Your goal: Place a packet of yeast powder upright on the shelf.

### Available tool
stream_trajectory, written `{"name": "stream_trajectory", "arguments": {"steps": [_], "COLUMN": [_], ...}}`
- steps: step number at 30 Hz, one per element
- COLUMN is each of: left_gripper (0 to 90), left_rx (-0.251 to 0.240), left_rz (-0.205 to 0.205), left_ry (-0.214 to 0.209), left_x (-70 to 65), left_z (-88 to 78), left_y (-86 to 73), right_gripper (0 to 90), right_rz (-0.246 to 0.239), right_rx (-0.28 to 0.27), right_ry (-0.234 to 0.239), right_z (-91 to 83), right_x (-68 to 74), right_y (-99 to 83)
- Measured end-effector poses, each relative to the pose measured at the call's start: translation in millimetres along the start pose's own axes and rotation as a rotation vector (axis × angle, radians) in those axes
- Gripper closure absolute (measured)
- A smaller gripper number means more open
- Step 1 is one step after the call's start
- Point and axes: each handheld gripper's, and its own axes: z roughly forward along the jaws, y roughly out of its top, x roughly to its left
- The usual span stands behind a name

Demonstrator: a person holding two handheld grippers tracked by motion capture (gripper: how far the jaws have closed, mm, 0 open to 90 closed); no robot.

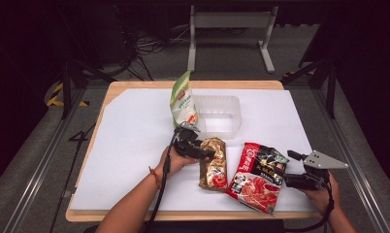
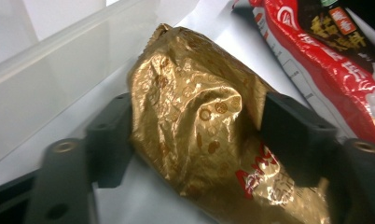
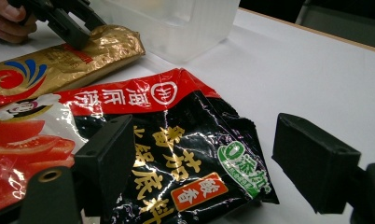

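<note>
The left gripper (image 2: 195, 135) apparently pinches the gold foil packet (image 2: 204, 126); the right gripper (image 3: 199, 163) stands spread over the red-and-black sauce packet (image 3: 176, 154).

Black grippers w/ blocky jaws, brass screw holes, grey triangular plate, trailing black cables, red wristband (image 1: 154, 176)

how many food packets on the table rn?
3. Green-and-white packet leaning upright against the clear bin; gold packet lying in front of the bin, between the left gripper jaws; red-and-black packet lying flat right of it.
</note>
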Motion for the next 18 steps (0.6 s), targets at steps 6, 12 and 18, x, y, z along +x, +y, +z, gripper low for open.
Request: {"name": "stream_trajectory", "arguments": {"steps": [6, 12, 18], "left_gripper": [62.7, 86.5, 87.4], "left_rx": [-0.02, -0.04, -0.073], "left_rz": [-0.001, 0.05, 0.08], "left_ry": [0.005, 0.049, 0.076], "left_x": [2.3, -0.4, -5.6], "left_z": [-4.8, -8.3, -16.9], "left_y": [-1.6, -2.9, -1.5], "right_gripper": [21.6, 21.5, 21.5], "right_rz": [0.0, -0.004, -0.005], "right_rx": [0.003, 0.001, -0.001], "right_ry": [0.002, 0.003, 0.003], "right_z": [0.5, -0.1, -1.4], "right_x": [0.3, -0.1, -0.7], "right_y": [-0.1, 0.0, 0.0]}}
